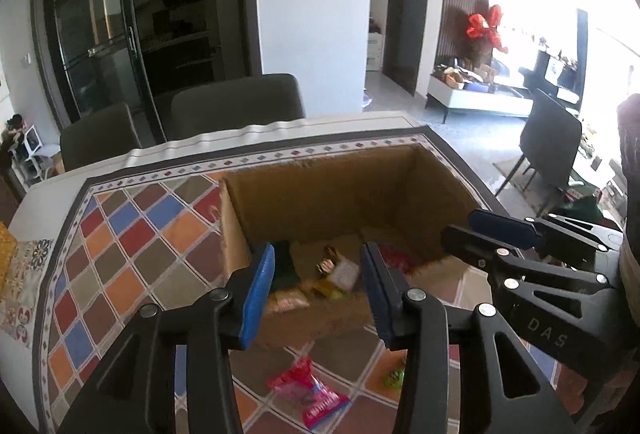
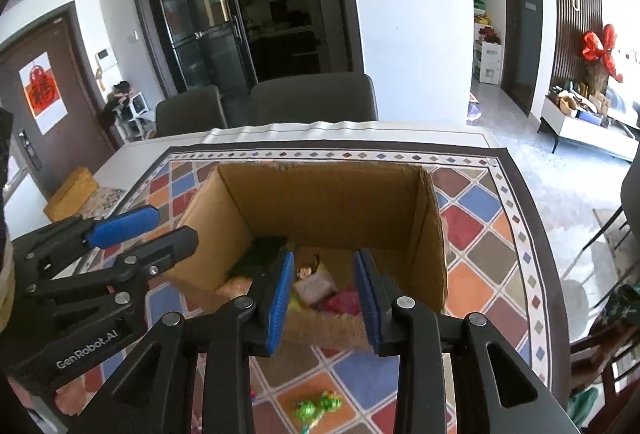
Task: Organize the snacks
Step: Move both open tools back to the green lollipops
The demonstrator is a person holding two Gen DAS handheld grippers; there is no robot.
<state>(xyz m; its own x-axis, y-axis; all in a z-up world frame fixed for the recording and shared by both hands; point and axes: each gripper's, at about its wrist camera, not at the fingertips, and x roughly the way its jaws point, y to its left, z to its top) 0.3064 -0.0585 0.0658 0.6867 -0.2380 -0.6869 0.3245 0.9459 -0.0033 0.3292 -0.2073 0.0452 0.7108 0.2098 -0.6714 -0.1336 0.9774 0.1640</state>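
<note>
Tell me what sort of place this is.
Most likely a home dining area: a table under a patterned tablecloth with dining chairs drawn up behind it, a glass-doored cabinet against the wall, and a low sideboard cluttered with household things.

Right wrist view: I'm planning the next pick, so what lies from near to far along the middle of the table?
Green snack packet → right gripper → cardboard box with snacks inside → patterned mat border → grey chair.
</note>
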